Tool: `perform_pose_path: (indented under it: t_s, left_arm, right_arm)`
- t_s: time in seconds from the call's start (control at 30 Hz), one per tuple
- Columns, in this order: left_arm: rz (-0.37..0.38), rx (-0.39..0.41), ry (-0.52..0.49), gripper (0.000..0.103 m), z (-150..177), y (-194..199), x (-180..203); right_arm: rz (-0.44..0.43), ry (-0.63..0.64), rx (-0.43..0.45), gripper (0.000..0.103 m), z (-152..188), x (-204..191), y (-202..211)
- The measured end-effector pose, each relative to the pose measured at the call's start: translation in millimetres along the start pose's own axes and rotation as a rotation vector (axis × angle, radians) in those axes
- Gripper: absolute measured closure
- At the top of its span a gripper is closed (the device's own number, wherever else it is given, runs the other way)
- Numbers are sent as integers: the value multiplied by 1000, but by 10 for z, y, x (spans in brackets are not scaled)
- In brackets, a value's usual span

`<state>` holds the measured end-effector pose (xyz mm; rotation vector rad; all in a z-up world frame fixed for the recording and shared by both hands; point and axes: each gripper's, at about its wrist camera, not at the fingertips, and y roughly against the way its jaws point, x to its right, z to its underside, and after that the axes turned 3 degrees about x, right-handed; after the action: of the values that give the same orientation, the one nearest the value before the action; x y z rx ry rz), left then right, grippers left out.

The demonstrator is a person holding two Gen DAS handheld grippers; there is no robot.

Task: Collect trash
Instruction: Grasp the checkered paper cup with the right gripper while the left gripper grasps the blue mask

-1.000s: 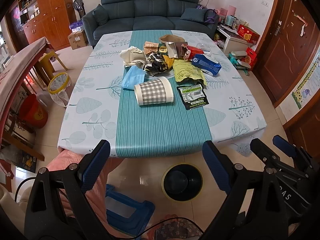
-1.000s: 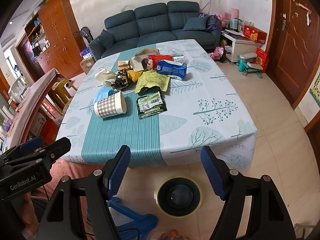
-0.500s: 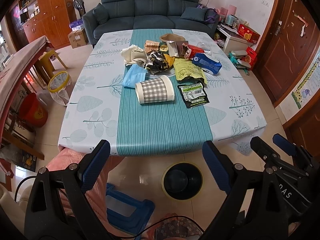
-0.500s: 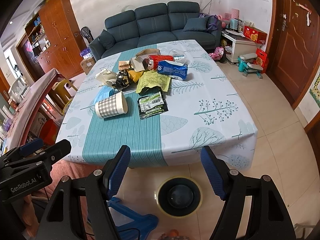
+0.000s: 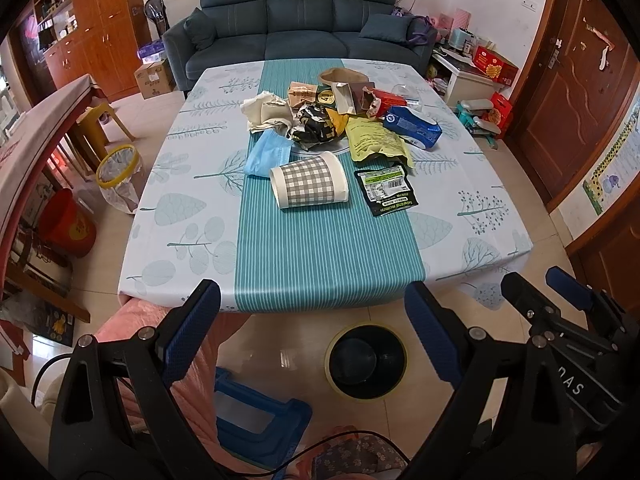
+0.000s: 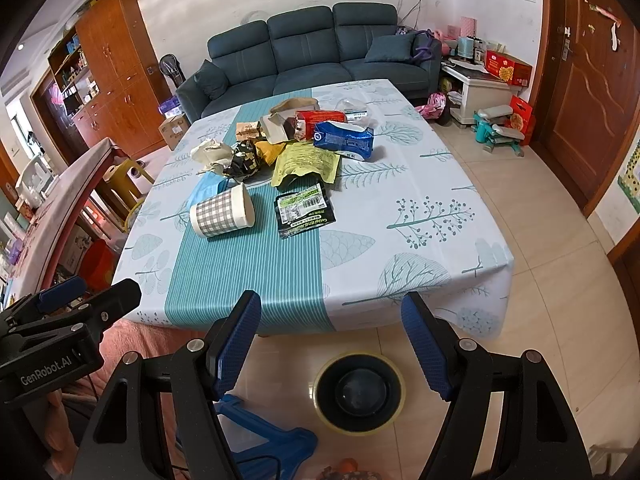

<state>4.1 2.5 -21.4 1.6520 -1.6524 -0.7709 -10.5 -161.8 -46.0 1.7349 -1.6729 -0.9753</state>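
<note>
A pile of trash lies on the table (image 5: 192,236): a checked paper cup (image 5: 308,185) (image 6: 222,214) on its side, a black wrapper (image 5: 386,194) (image 6: 304,210), a yellow-green bag (image 5: 374,142), a blue pack (image 5: 412,126), a blue face mask (image 5: 266,154) and crumpled paper (image 5: 266,112). A black bin (image 5: 366,360) (image 6: 358,392) stands on the floor below the table's near edge. My left gripper (image 5: 312,328) and right gripper (image 6: 330,344) are both open and empty, held before the table edge above the bin.
A blue plastic stool (image 5: 256,412) stands left of the bin. A yellow-rimmed bin (image 5: 118,172) and yellow chair (image 5: 100,120) stand left of the table. A sofa (image 5: 300,32) is behind it, a door (image 5: 576,92) at the right.
Both grippers have drifted slightly; the table and trash sit a little lower in the left wrist view. Nothing has been taken hold of.
</note>
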Motion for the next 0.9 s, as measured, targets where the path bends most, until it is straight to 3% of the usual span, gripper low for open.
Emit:
perform_pose_path:
  t_s: [0.5,0.67,0.9]
  left_arm:
    - [31,-24,-27,11,-67,1,-83]
    - [49,-9,-53,14,-361,-42,-272]
    - [83,112,-77,15,-913,-46,-697]
  right_arm:
    - [4,0,0,29,-36,-34,-15]
    - [10,-4,4,29,-141,-80,-73]
    - [16,-29,55,29,-483,-308,-21]
